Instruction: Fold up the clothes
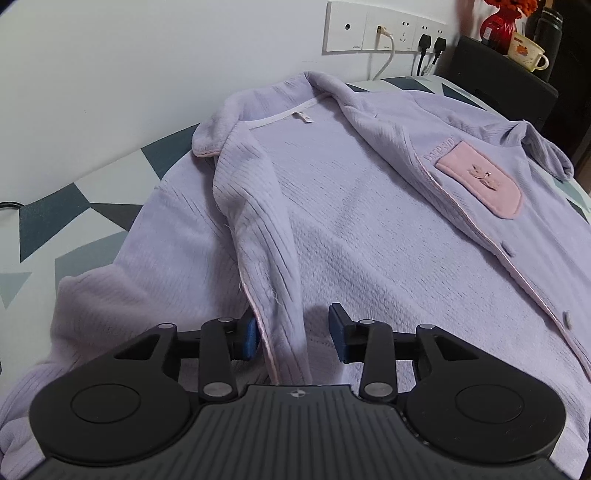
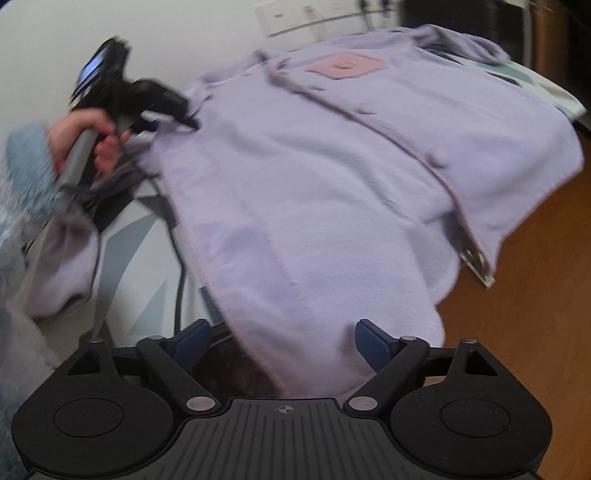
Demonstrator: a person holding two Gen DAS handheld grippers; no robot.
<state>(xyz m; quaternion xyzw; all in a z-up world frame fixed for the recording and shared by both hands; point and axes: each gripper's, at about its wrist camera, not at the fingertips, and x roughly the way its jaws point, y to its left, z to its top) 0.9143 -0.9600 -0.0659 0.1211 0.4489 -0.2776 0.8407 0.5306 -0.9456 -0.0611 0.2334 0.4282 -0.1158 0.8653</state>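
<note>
A lilac fleece pyjama shirt (image 1: 351, 206) with a pink chest pocket (image 1: 484, 181) lies spread, front open, on a bed. My left gripper (image 1: 295, 332) is open, its blue pads on either side of the left front placket edge (image 1: 273, 325), not closed on it. In the right wrist view the shirt (image 2: 332, 166) hangs over the bed's near edge. My right gripper (image 2: 284, 343) is wide open with the shirt's hem between its fingers. The left gripper (image 2: 177, 110) shows there at the shirt's far left, held by a hand.
The bed sheet (image 1: 85, 218) is white with grey and teal triangles. Wall sockets with plugged cables (image 1: 388, 29) sit behind. A black cabinet (image 1: 498, 74) with a red vase and a cup stands at the back right. Wooden floor (image 2: 535, 314) lies right of the bed.
</note>
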